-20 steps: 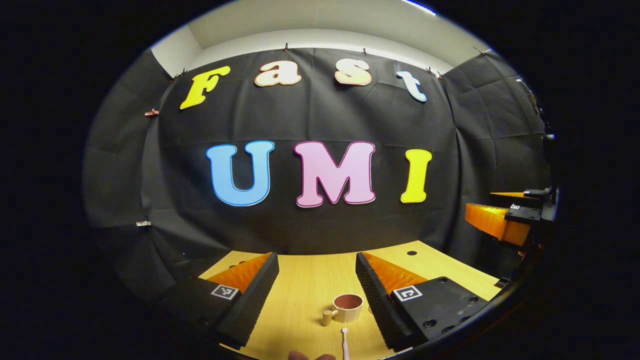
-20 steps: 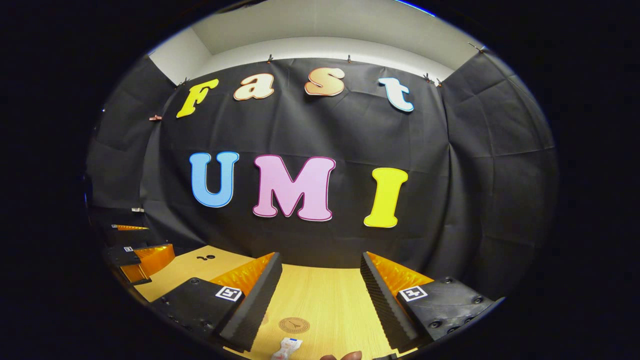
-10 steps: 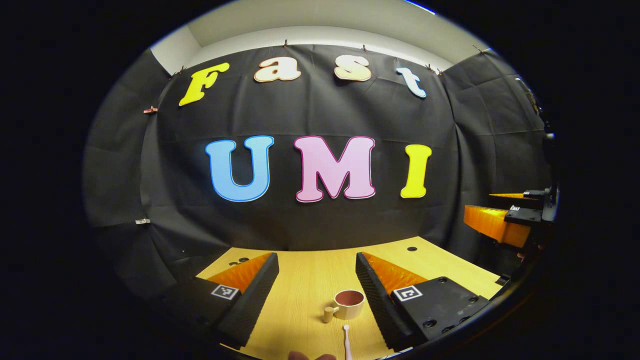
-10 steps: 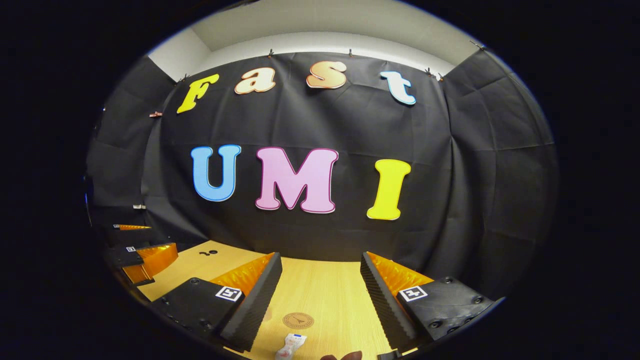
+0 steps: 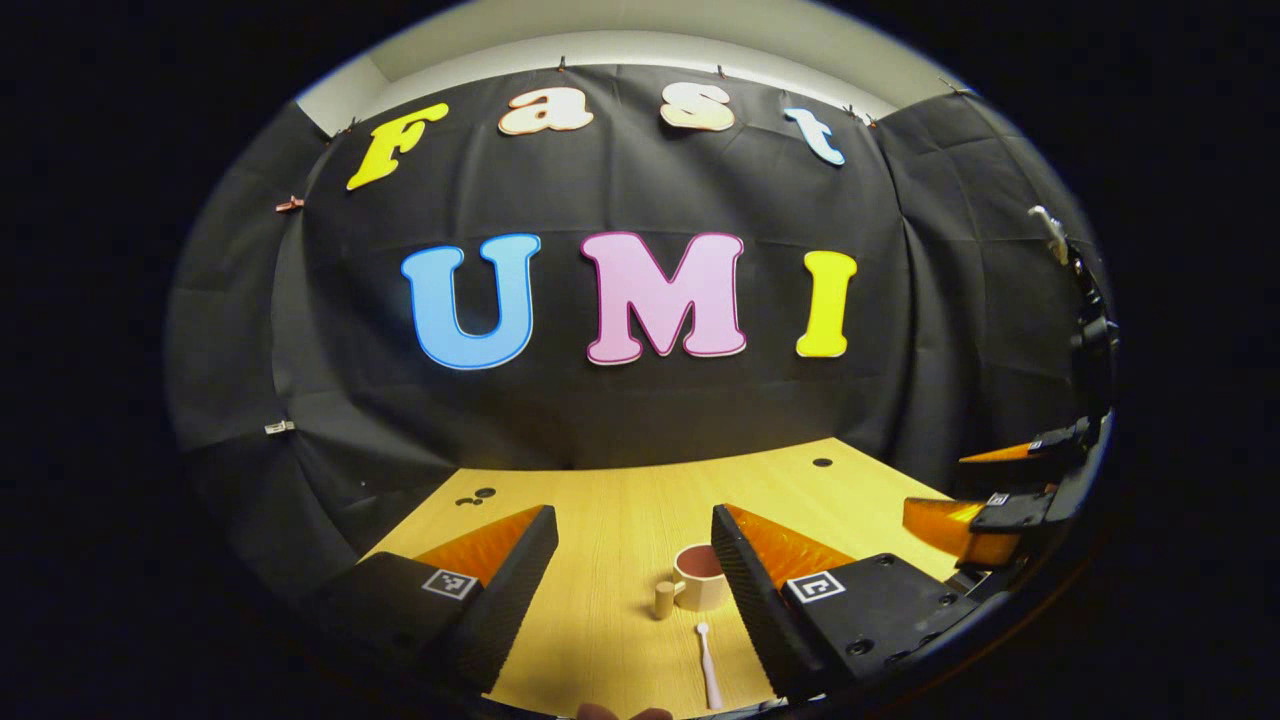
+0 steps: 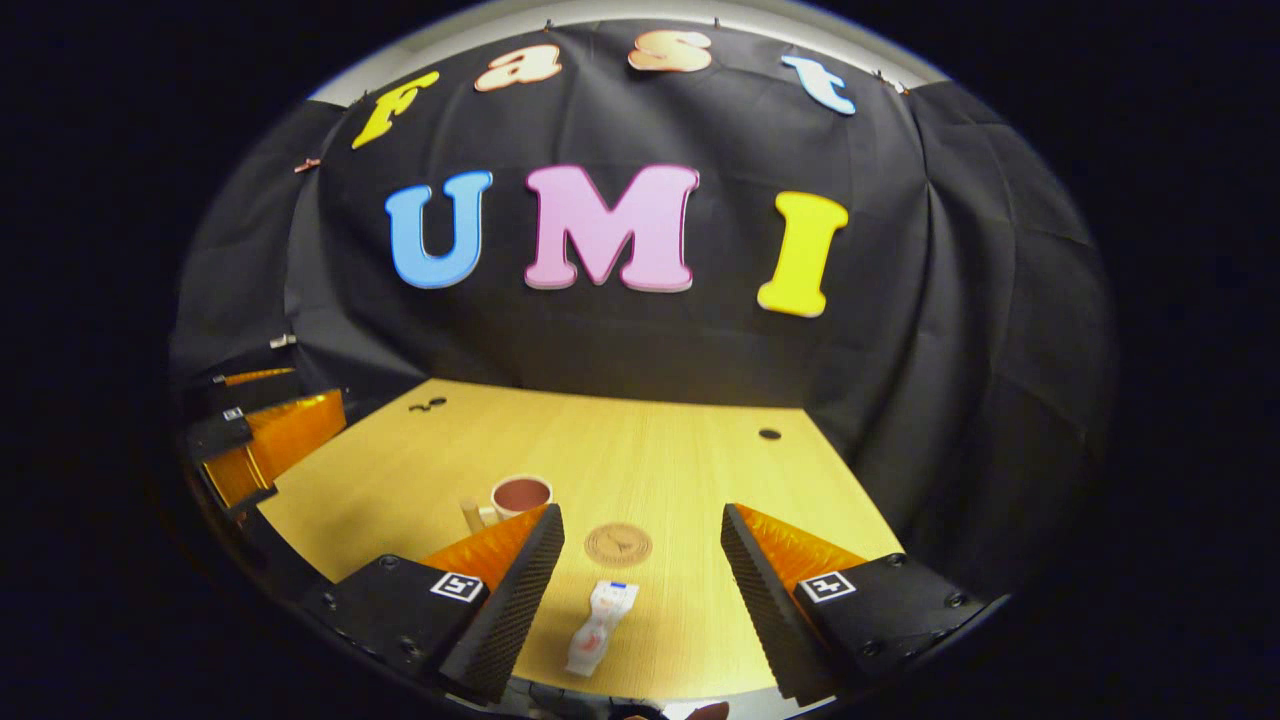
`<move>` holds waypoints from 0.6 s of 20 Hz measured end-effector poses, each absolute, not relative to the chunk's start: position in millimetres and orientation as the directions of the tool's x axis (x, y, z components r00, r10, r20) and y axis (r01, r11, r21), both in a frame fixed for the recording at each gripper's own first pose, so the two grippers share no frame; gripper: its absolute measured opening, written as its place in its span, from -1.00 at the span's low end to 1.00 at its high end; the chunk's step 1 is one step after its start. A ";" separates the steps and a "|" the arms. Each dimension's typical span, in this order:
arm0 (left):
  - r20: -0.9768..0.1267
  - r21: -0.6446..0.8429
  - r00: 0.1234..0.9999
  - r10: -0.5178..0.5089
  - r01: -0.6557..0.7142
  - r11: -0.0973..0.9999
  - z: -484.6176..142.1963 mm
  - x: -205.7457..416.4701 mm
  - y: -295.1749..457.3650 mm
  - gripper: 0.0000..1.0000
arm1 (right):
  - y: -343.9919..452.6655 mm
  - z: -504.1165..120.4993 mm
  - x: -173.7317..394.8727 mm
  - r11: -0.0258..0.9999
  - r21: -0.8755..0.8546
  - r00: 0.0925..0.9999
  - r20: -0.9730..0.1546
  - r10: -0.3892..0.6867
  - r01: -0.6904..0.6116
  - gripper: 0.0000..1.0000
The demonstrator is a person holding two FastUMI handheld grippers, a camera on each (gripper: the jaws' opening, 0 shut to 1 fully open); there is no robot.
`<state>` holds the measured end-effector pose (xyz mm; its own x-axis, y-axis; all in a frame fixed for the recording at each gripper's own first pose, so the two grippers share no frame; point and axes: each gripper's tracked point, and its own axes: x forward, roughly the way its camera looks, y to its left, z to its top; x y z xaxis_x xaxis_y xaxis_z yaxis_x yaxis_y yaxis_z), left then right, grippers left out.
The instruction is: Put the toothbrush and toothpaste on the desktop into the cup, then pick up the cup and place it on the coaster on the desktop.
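In the left gripper view a cream cup (image 5: pixel 697 580) with a brownish inside and a side handle stands on the wooden desktop (image 5: pixel 620 520), partly behind the right finger. A white toothbrush (image 5: pixel 708 667) lies just in front of it. My left gripper (image 5: pixel 632 580) hangs open above the desk, nothing between its fingers. In the right gripper view the cup (image 6: pixel 518 497) stands at the left, a round brown coaster (image 6: pixel 618 544) lies mid-desk, and a white toothpaste tube (image 6: pixel 600 627) lies nearer. My right gripper (image 6: pixel 640 585) is open above the tube and coaster.
The other gripper shows at the right edge of the left gripper view (image 5: pixel 985 510) and at the left edge of the right gripper view (image 6: pixel 265 440). Small dark holes mark the desktop (image 6: pixel 769 434). Black cloth walls close the desk's far and right sides.
Both cameras have tilted down and risen, so more desktop shows. The cup, toothbrush, coaster and tube have shifted up in view. The cup has come into the right gripper view. Both grippers stay open.
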<state>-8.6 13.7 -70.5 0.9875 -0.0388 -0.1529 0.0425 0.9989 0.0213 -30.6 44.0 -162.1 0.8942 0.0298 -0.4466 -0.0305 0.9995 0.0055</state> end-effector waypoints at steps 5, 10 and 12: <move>-0.234 0.018 0.972 -0.035 0.041 0.999 -105.5 -21.7 26.0 0.91 | 61.2 -239.3 -39.2 0.999 0.043 0.774 -0.631 0.042 -0.019 0.94; -0.285 0.019 0.958 -0.015 0.022 1.000 -130.7 -27.4 45.1 0.91 | 70.3 -310.4 -42.7 1.000 0.022 0.648 -0.762 0.006 0.016 0.95; -0.291 0.027 0.957 -0.006 0.014 1.000 -133.5 -27.5 52.3 0.91 | 71.7 -335.7 -41.9 1.000 0.015 0.593 -0.805 -0.002 0.023 0.95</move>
